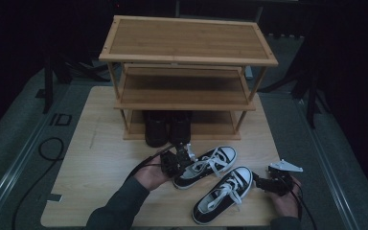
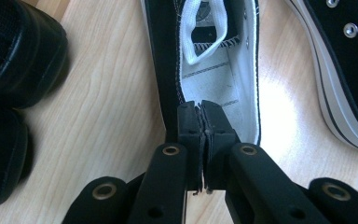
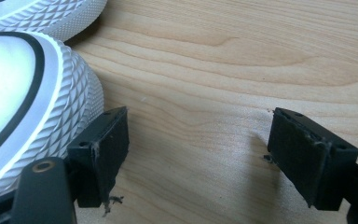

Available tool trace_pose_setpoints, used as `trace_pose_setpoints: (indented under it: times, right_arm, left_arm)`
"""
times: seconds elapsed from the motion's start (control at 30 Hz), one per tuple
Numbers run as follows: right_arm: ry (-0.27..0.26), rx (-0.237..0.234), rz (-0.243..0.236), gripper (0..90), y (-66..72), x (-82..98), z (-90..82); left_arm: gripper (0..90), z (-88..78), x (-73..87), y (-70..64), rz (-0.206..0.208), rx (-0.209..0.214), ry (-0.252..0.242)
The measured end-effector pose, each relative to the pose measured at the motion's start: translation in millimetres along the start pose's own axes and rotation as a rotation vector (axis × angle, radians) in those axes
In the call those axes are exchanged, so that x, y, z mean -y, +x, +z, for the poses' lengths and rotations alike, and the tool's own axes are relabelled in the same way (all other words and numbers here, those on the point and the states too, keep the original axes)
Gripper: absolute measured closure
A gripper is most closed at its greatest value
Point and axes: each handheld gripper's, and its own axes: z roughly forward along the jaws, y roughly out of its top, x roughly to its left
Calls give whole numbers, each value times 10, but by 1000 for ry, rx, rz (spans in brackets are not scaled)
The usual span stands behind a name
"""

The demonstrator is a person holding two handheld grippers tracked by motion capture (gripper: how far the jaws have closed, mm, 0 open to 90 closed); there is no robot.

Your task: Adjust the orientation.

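Black canvas of the far sneaker's [image 1: 206,167] heel collar is pinched in the left gripper [image 2: 204,122], likely for lifting toward the shoe rack [image 1: 187,57]; right gripper [image 3: 198,154] gapes wide, empty.

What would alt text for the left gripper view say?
Two black jaws of the left gripper are pinched shut on the heel rim of a black-and-white sneaker. It lies on a pale wooden table, with black shoes at left.
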Motion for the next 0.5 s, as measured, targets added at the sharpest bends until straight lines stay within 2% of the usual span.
trace_pose_setpoints:
  times: [0.27, 0.4, 0.5]
  right_arm:
    - [0, 0, 0, 203, 0, 0, 0]
    - [0, 1, 0, 203, 1, 0, 0]
    - [0, 0, 0, 203, 0, 0, 0]
  left_arm:
    - [882, -68, 136, -27, -6, 20, -6]
    - [881, -85, 168, -51, -1, 44, -6]
    - [882, -97, 157, -84, 12, 86, -18]
